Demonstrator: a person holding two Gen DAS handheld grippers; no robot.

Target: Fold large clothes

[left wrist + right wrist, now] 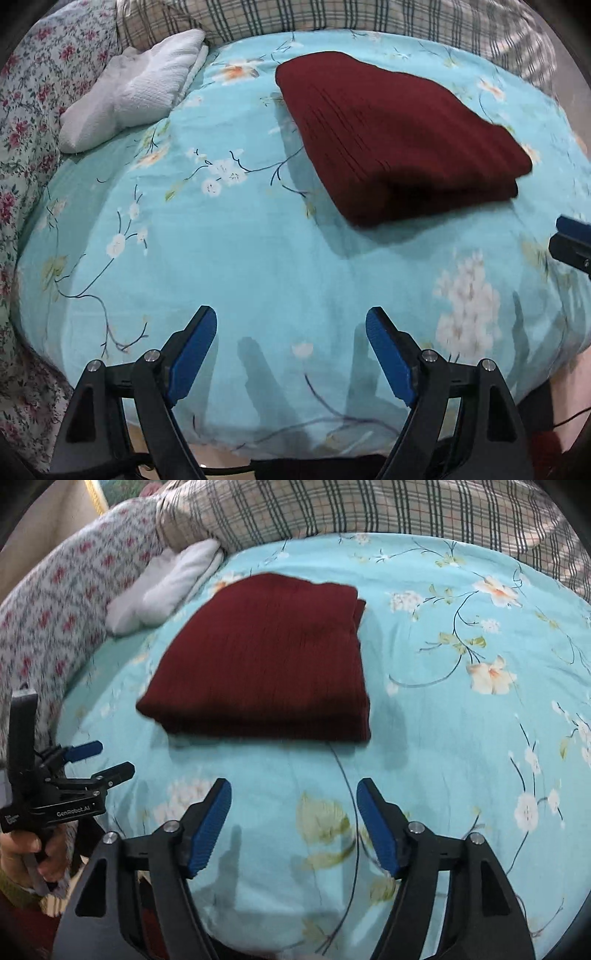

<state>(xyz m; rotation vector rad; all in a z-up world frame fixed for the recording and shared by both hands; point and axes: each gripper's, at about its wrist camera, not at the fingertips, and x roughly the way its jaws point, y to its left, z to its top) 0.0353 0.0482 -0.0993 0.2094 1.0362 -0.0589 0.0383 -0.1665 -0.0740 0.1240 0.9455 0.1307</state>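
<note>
Both your tongs stand wide open and empty over the bed

Your left gripper and right gripper hold nothing, their ribbed blue pads spread well apart; the left tool's black body reads "GenRobot.AI". Ahead, apart from both, the maroon garment lies folded into a thick ribbed rectangle on the turquoise floral sheet. Beyond it sit a white textured cloth, a plaid blanket and a red-flowered pillow
</note>
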